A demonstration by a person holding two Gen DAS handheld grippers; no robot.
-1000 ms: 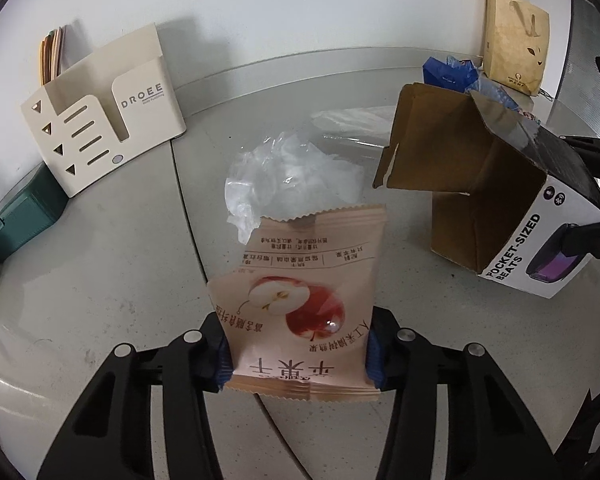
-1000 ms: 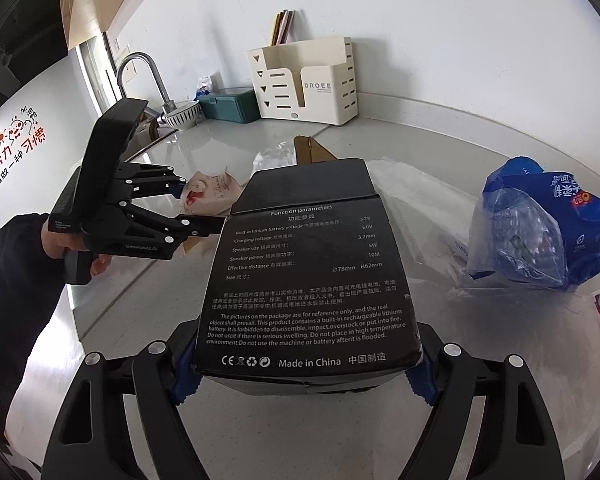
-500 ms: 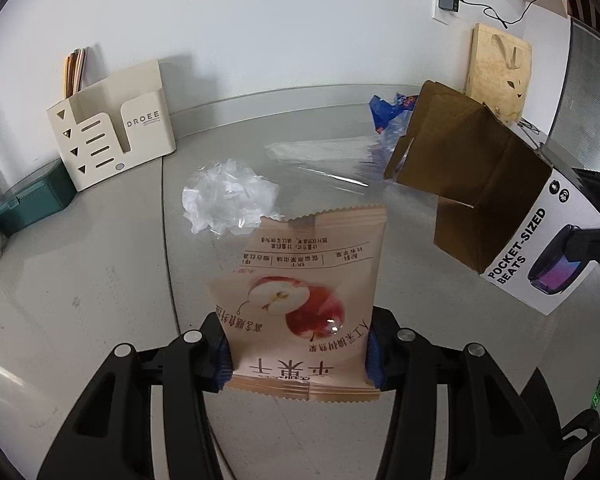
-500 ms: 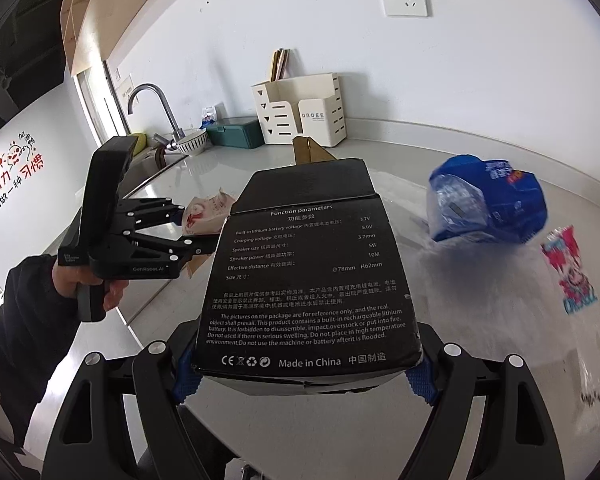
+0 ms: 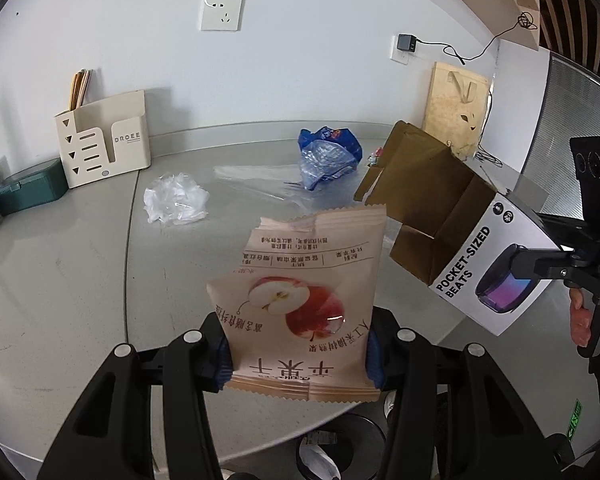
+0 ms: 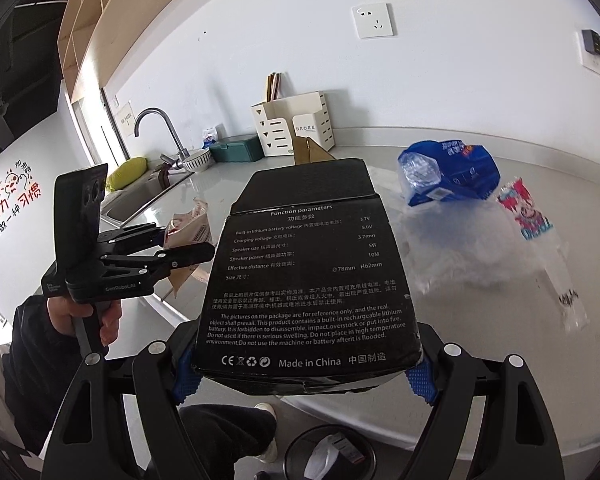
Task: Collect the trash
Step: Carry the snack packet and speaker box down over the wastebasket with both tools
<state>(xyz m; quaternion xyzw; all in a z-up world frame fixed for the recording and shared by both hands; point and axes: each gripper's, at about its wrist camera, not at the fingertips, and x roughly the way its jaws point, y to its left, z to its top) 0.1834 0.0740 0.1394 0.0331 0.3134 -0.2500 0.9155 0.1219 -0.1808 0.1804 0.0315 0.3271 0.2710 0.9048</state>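
Left cam: the left gripper pinches a pink apple snack bag by its two side edges, held up over the grey counter. Off to the right, the right gripper holds a speaker box w/ its brown flaps open; only this view shows the white side w/ "POCKET-SIZED BEATS".

Right cam: the box shows just its black back w/ small print, squeezed btwn the blue pads, jaws spread wide on it. Only here you see the sink tap, a red-and-clear wrapper and the person's hand on the left gripper.

Both cams show the blue bag, the cream holder and a bin on the floor under the counter edge.

Crumpled clear plastic shows well only in left cam. The bin is partly cut off by the gripper arms; what's inside is hard to make out.
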